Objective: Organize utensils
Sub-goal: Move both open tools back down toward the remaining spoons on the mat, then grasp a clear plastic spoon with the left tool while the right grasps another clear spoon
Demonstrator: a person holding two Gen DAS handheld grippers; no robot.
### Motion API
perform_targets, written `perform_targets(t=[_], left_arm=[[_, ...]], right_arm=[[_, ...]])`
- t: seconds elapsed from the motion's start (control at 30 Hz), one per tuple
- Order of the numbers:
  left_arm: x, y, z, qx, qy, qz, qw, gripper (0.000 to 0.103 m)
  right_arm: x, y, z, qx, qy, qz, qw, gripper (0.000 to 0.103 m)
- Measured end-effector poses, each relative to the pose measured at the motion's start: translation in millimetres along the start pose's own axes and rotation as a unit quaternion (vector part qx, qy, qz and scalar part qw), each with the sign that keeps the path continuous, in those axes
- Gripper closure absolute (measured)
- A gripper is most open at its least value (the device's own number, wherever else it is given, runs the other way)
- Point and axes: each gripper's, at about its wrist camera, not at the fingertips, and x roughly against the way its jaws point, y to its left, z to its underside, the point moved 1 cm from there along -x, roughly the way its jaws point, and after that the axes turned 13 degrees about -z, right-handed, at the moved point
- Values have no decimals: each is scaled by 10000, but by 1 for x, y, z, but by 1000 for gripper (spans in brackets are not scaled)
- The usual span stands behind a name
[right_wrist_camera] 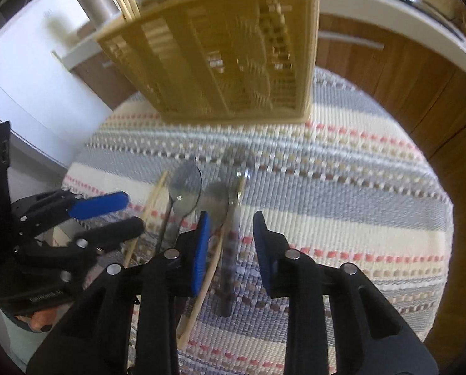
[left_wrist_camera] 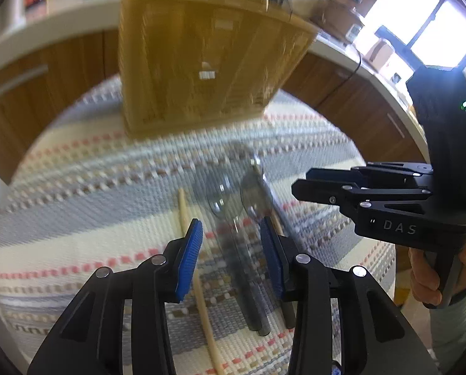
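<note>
Utensils lie mid-frame on the striped mat [left_wrist_camera: 76,187] covering your tabletop: two spoons and two chopsticks, all blurred.

In the left wrist view, your left tool [left_wrist_camera: 230,243] fills the bottom of the frame, its blue pads part open and pressing on nothing. Between them runs the handle of the left spoon [left_wrist_camera: 230,218], bowl pointing toward the top of the frame. One chopstick [left_wrist_camera: 198,287] slants from just left of the left pad down under it toward the bottom edge. The right spoon [left_wrist_camera: 255,197] lies by the right pad, its handle passing behind that finger, and the second chopstick [left_wrist_camera: 265,187] lies just beside it. At the right edge your hand [left_wrist_camera: 426,278] holds the right tool [left_wrist_camera: 298,184].

In the right wrist view, the right tool's pads stand narrowly apart, also clear of any grip. That chopstick and spoon handle show in their gap; whether they touch the pads you cannot tell through the blur.

Farther up, the basket [left_wrist_camera: 201,62] stands on the mat, with a few sticks poking from its top. Behind it runs a white counter [left_wrist_camera: 61,22] over wooden cabinets [left_wrist_camera: 45,72].
</note>
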Motion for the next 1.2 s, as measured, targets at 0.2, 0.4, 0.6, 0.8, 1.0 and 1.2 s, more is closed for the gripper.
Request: perform_targets(t=[0.2, 0.4, 0.6, 0.8, 1.0, 1.2], left_arm=[[-23, -3, 2, 112, 341, 57, 9993, 71], [-38, -6, -3, 99, 398, -144, 9991, 71], [-42, -14, -12, 46, 358, -249, 9990, 71], [-46, -18, -15, 25, 325, -388, 9987, 77], [-49, -21, -17, -19, 368, -381, 9986, 80], [-49, -17, -14, 37, 368, -380, 9986, 91]], right_arm=[[-16, -3, -2, 98, 154, -37, 9998, 84], [-32, -8, -1, -3, 309, -179, 9994, 84], [-38, -12, 0, 60, 424, -118, 9990, 84], [-52, 0, 4, 309, 540, 28, 9981, 89], [-53, 3, 5, 284, 529, 38, 9982, 97], [-40, -14, 7, 47, 409, 9, 9992, 99]])
